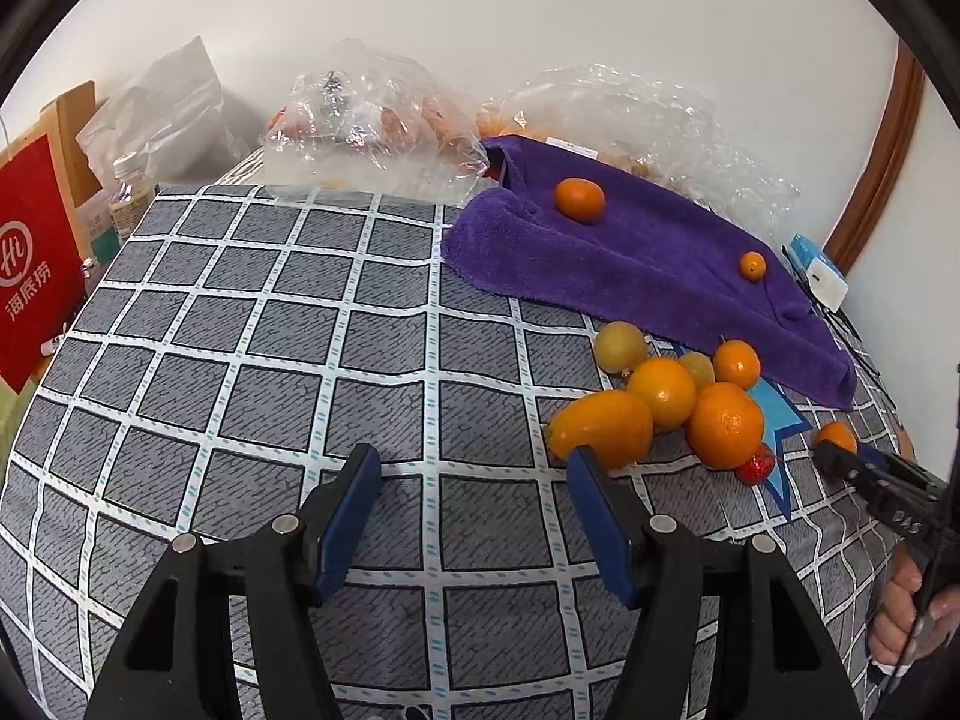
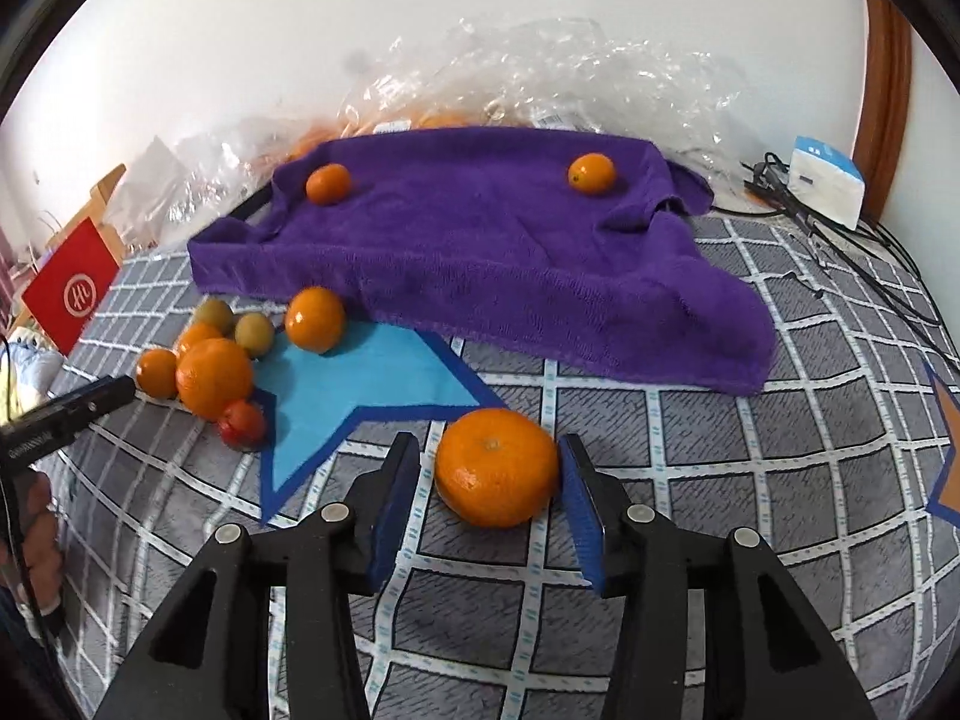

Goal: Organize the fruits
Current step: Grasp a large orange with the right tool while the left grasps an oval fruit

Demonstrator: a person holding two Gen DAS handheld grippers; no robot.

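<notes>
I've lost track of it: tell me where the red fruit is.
In the right wrist view the red fruit sits low on the left, at the near end of the fruit pile, against the blue star's left edge.

I counted two small oranges on the purple towel (image 2: 480, 252), one near its left end (image 2: 327, 183) and one near its right (image 2: 591, 173). One large mandarin (image 2: 497, 467) lay apart on the checked bedspread (image 2: 750, 480). In the cluster beside the one blue star patch (image 2: 366, 384) I made out four orange citrus fruits (image 2: 213, 378), two yellow-green fruits (image 2: 254, 333) and one small red fruit (image 2: 242, 423). Behind them I saw two clear plastic bags (image 1: 372, 126) holding more fruit, too blurred to count, one red bag (image 1: 36, 264), one white box (image 2: 828, 183) and two grippers.
</notes>
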